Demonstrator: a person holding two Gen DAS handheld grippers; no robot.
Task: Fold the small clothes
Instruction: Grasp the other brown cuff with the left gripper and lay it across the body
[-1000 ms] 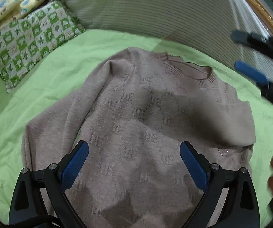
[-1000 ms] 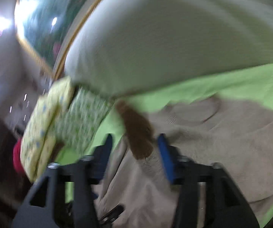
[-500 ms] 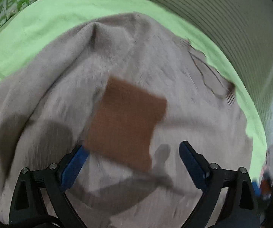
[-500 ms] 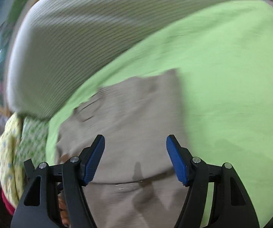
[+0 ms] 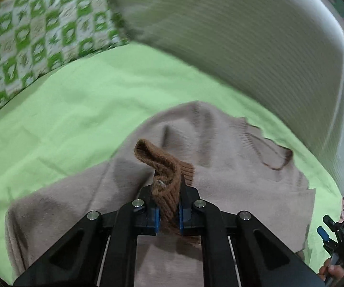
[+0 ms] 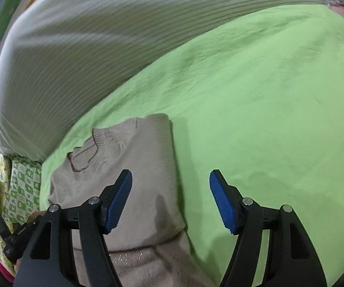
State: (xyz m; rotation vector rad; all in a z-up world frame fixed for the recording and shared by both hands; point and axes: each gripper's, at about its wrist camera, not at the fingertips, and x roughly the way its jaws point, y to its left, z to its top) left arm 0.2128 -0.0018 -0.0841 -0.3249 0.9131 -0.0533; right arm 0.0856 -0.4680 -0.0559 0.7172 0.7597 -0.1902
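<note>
Lime-green bed sheet underfoot of everything, striped grey bolster along the far edge, checked green pillow at the far left corner.

Left tongs now clenched on the brown ribbed cuff of the beige sweater; a second ago spread wide over the flat garment with nothing between the pads. Cuff bunched and standing up out of the grip, sleeve drawn in across the chest, no longer stretched out toward the left.

Right tongs released, pads apart and empty, poised over the sweater's right edge where knit meets sheet; left pad above the knit, right pad above bare sheet. A second ago aimed at the pillows with the brown cuff between the pads.

Sweater lying on the bed, neckline toward the bolster, right side already folded in to a straight edge.

Seen small from the left wrist, same right tongs at lower right, held by a hand.
</note>
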